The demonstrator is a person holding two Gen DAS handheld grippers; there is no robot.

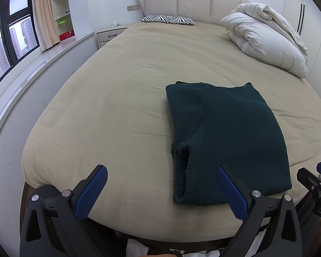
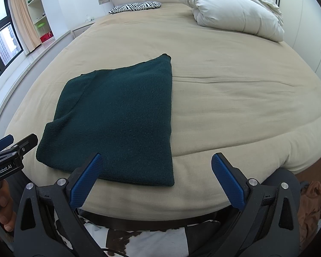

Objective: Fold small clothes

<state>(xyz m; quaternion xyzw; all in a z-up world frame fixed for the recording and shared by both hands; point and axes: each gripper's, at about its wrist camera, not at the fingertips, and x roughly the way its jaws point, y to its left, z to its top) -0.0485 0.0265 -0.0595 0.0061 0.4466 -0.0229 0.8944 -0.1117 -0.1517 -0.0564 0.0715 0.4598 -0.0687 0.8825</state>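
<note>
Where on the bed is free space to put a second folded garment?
Bare sheet lies left of the green sweater, toward the window side, and between it and the zebra pillow. The duvet crowds the far right corner.

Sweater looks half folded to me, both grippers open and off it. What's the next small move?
Probably bring both grippers to the sweater's near hem and grip its two corners, to fold it away toward the headboard. It lies flat, sleeves tucked, still long; the left gripper and right gripper are open, holding nothing.

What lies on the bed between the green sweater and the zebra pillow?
Nothing: only bare beige bedcover lies between the green sweater and the zebra pillow, in both wrist views.
</note>
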